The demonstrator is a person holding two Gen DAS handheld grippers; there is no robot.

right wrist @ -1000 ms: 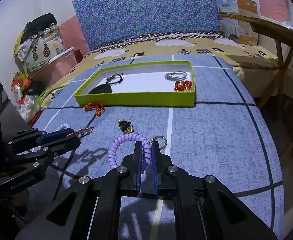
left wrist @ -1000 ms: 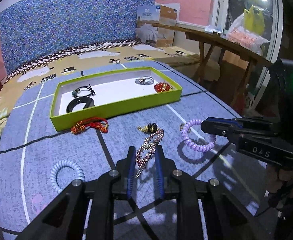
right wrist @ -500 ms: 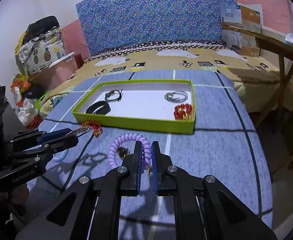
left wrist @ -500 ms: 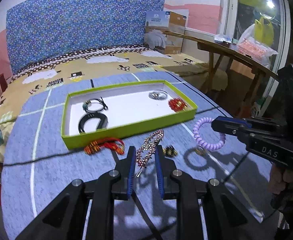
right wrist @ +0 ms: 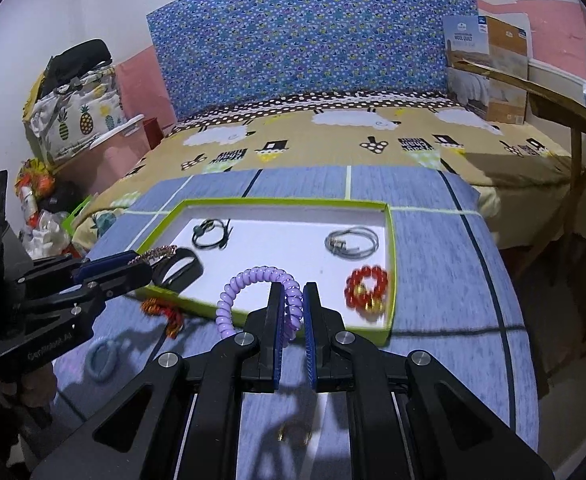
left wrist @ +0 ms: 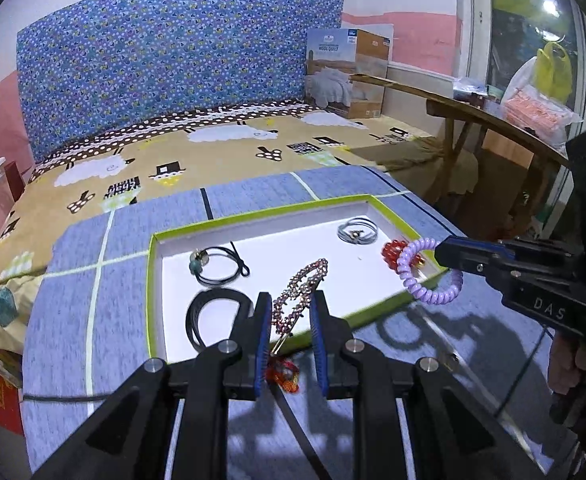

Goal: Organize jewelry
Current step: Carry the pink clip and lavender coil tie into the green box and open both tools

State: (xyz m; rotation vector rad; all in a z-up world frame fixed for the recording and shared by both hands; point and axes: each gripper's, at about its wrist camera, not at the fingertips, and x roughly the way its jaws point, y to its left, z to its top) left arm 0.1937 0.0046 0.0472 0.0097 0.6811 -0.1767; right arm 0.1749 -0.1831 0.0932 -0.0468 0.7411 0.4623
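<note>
A green-rimmed tray (left wrist: 253, 218) (right wrist: 389, 240) lies on the blue mat. It holds a black cord necklace (left wrist: 221, 268), a black band (left wrist: 205, 312), a silver bangle (left wrist: 357, 231) and a red bead bracelet (right wrist: 367, 286). My left gripper (left wrist: 291, 300) is shut on a beaded hair clip (left wrist: 299, 290), held over the tray's near edge. My right gripper (right wrist: 293, 292) is shut on a purple spiral hair tie (right wrist: 253, 284), held over the tray's near right edge; the tie also shows in the left wrist view (left wrist: 425, 276).
A red-and-gold bracelet (right wrist: 165, 310), a pale blue spiral tie (right wrist: 103, 356) and a small gold ring (right wrist: 293, 436) lie on the mat before the tray. A wooden table (left wrist: 493, 120) stands to the right. A cardboard box (left wrist: 349, 72) sits behind.
Both grippers have moved forward and up from the mat toward the tray, carrying the hair clip and the purple tie; both now hang over the tray's near edge.
</note>
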